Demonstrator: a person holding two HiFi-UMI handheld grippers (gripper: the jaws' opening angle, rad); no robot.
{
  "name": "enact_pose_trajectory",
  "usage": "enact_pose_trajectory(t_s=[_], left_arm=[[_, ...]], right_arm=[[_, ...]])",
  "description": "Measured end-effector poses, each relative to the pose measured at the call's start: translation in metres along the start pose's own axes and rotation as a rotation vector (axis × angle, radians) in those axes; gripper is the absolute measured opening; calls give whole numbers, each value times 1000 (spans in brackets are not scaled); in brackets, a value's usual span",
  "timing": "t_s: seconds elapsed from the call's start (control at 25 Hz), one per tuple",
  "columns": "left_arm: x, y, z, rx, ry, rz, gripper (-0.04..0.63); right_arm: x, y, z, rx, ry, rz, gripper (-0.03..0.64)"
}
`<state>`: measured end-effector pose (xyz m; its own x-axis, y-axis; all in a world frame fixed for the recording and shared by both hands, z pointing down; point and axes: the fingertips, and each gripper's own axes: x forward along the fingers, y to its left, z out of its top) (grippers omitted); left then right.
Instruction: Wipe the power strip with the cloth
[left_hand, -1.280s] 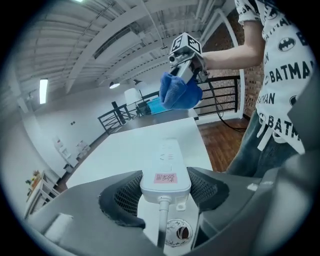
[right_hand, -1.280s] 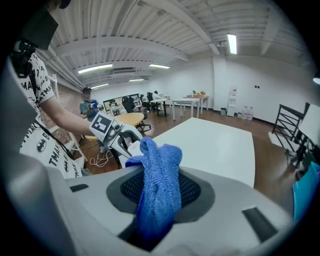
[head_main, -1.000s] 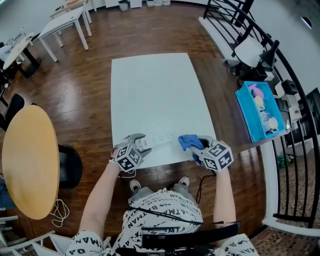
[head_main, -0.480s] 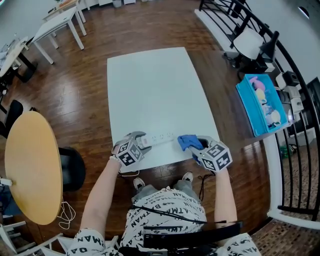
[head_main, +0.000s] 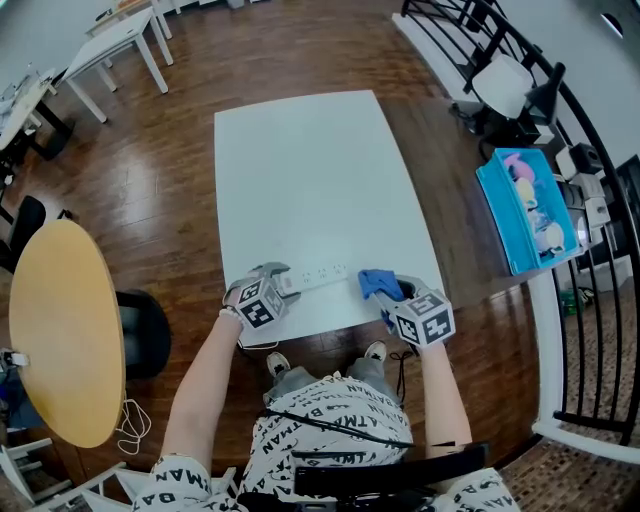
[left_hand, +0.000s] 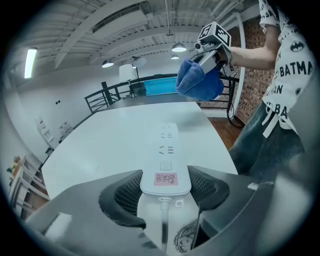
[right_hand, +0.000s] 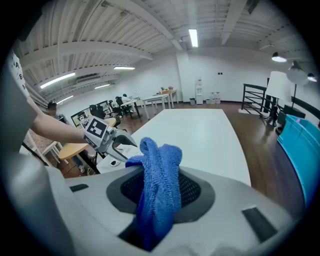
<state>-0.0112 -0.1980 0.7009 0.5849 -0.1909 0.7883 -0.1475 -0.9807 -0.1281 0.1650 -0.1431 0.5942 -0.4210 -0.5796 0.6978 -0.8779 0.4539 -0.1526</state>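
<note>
A white power strip (head_main: 318, 276) lies along the near edge of the white table (head_main: 310, 170), its cord end toward the left. My left gripper (head_main: 281, 285) is shut on that end; in the left gripper view the strip (left_hand: 166, 155) sits between the two pads of that gripper (left_hand: 165, 189), which press its sides. A blue cloth (head_main: 378, 283) is bunched in my right gripper (head_main: 392, 294), which is shut on it. The cloth (left_hand: 199, 80) hangs a little above the table beyond the strip's far end. In the right gripper view the cloth (right_hand: 159, 185) fills the jaws.
A round wooden table (head_main: 60, 330) and a black chair (head_main: 140, 330) stand to the left. A blue bin (head_main: 525, 205) with small items sits at the right by a black railing (head_main: 590, 230). White desks (head_main: 120, 40) stand at the far left. The floor is dark wood.
The right gripper with the cloth has shifted slightly toward the person. The left gripper and the power strip have stayed put.
</note>
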Motion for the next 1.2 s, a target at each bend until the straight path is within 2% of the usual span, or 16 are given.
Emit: enact_pose_trajectory(t_s=[0.4, 0.76, 0.84, 1.0, 1.08, 1.2], left_arm=[[13, 5, -15, -7, 48, -13, 282], [17, 6, -18, -77, 61, -24, 288], [18, 7, -21, -114, 66, -12, 308], [19, 11, -25, -232, 61, -20, 391], [15, 13, -19, -294, 18, -25, 402], [-2, 25, -6, -368, -67, 27, 402]], right_arm=[[-2, 1, -13, 40, 7, -12, 137], [-10, -4, -16, 75, -11, -23, 137], [-10, -5, -17, 82, -17, -27, 137], [-11, -7, -12, 77, -27, -31, 137], [-11, -9, -9, 77, -37, -29, 137], [-13, -12, -7, 78, -50, -29, 137]])
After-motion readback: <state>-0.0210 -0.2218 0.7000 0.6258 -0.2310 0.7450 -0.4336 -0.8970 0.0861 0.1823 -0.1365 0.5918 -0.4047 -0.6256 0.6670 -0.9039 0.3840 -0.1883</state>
